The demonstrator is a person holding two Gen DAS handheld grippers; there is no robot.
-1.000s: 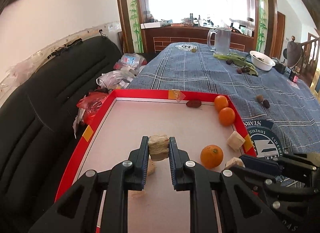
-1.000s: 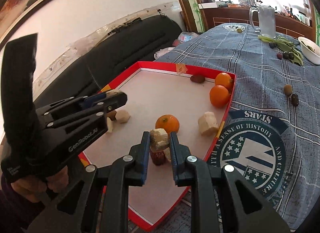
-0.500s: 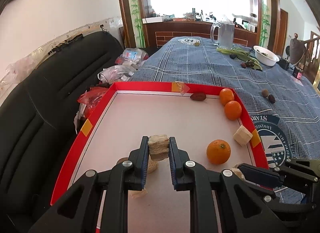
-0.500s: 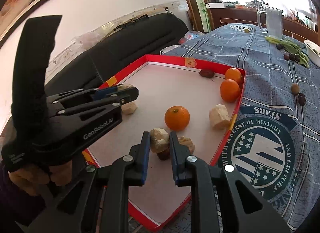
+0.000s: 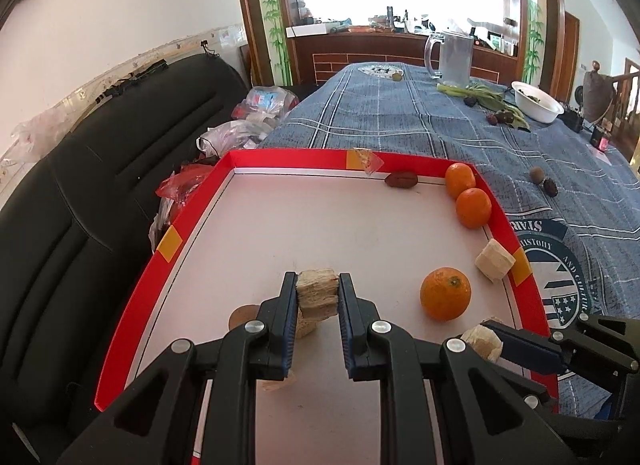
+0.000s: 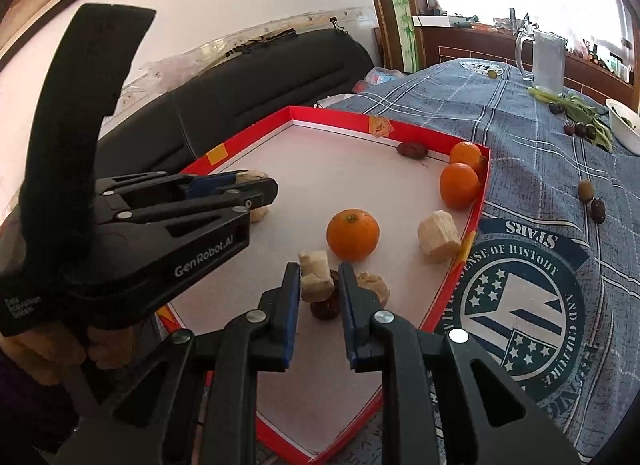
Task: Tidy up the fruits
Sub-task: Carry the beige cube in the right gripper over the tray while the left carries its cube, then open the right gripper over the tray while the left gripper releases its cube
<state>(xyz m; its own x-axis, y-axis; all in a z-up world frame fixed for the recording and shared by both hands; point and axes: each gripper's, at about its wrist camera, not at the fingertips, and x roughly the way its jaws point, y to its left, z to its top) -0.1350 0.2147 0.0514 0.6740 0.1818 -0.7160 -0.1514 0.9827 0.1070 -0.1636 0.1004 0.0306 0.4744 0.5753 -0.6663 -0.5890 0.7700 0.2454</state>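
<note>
Both claws rise off the red tray point(image 5: 132, 293) since a second ago — left claw point(image 5: 318, 291) clamps a pale chunk point(image 5: 316, 293), right claw point(image 6: 319, 281) pinches a smaller pale piece point(image 6: 316, 279). Both pieces lifted clear — next is likely grouping them.

Tray point(image 5: 132, 297): red rim w/ yellow tape patches, pale off-white floor. 3 oranges point(image 5: 445, 294), bright orange. Cut chunks point(image 5: 494, 260) cream/beige; chunk in left gripper point(image 5: 317, 290) tan, fibrous. Dark brown date-like fruit point(image 5: 401, 180) by far rim. Bench cloth point(image 5: 400, 121): blue-grey, white plaid lines, navy/white round crest w/ stars & stripes. Fingers point(image 6: 293, 305) black w/ blue pads. Sofa point(image 5: 80, 185) black
</note>
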